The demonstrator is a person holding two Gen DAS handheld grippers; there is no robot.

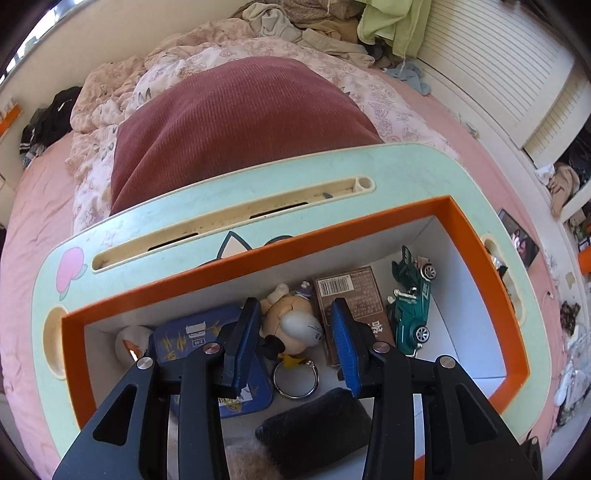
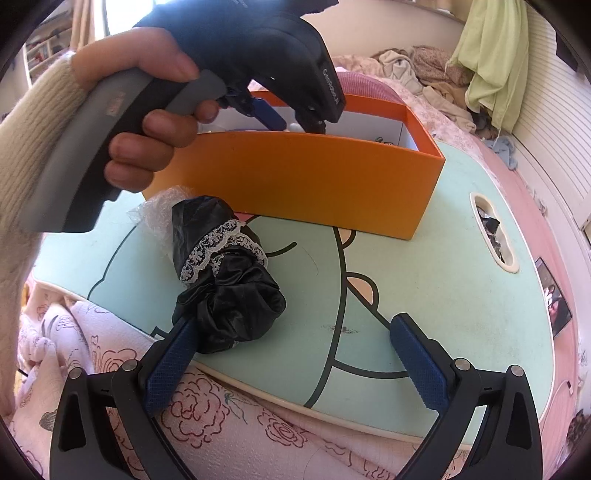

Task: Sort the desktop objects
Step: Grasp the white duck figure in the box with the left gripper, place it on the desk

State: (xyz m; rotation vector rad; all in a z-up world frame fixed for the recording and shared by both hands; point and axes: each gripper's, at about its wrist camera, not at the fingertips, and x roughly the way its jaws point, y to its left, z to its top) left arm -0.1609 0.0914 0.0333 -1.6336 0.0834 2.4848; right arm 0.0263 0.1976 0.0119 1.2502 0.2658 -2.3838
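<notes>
An orange box (image 1: 258, 254) with a white inside stands on the mint lap desk (image 1: 166, 206). In it lie a plush keychain toy (image 1: 295, 321), a green toy car (image 1: 410, 306), a brown packet (image 1: 351, 295), a blue pouch (image 1: 184, 336) and a dark sock (image 1: 314, 424). My left gripper (image 1: 295, 343) is open, inside the box just above the plush toy. My right gripper (image 2: 295, 354) is open at the desk's near edge; its left finger (image 2: 173, 354) touches a black satin bundle with white lace (image 2: 225, 277). The box also shows in the right wrist view (image 2: 295, 181).
Bubble wrap (image 2: 159, 210) lies behind the black bundle. The desk (image 2: 443, 277) stands on a bed with a floral quilt (image 2: 221, 424) and a dark red pillow (image 1: 240, 118). Clothes (image 1: 332, 26) pile at the far end. A photo (image 2: 556, 302) lies right of the desk.
</notes>
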